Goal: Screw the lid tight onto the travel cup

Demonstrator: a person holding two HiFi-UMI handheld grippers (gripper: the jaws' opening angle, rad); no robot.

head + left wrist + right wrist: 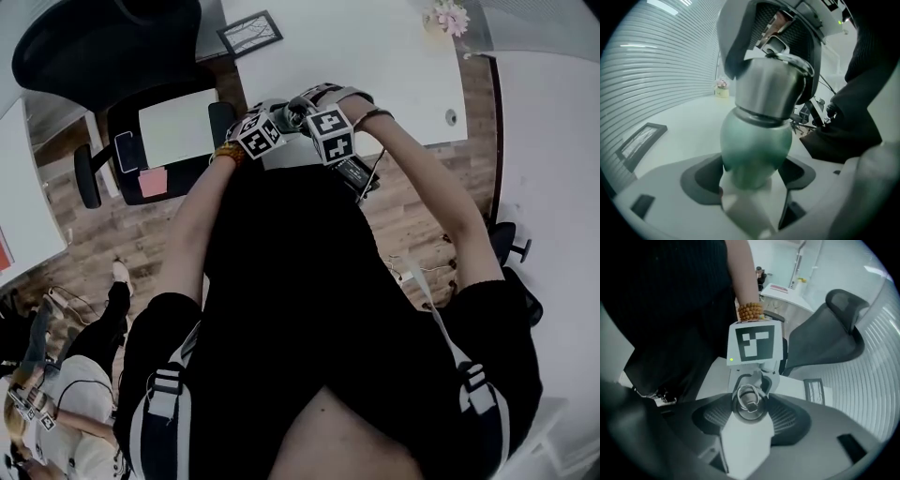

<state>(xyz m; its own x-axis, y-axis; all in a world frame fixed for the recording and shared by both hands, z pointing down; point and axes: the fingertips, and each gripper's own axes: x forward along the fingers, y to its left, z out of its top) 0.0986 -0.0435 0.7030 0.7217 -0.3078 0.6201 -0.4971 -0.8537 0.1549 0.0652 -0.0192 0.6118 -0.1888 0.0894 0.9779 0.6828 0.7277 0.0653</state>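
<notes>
The travel cup (757,145) has a green body and a steel lid (771,89). My left gripper (752,183) is shut on the green body, one jaw on each side, and holds it upright over the white table (679,126). From above, my right gripper (749,412) is shut on the lid (749,404), whose ring handle faces its camera. The ribbed pads (787,416) press on the lid's rim. In the head view both marker cubes (258,136) (330,131) sit close together at the table's near edge, and the cup is mostly hidden under them.
On the white table (375,56) a framed picture (249,34) lies at the back left and a small flower pot (448,17) stands at the back right. A black office chair (112,47) stands to the left. Another person (56,403) is at the lower left.
</notes>
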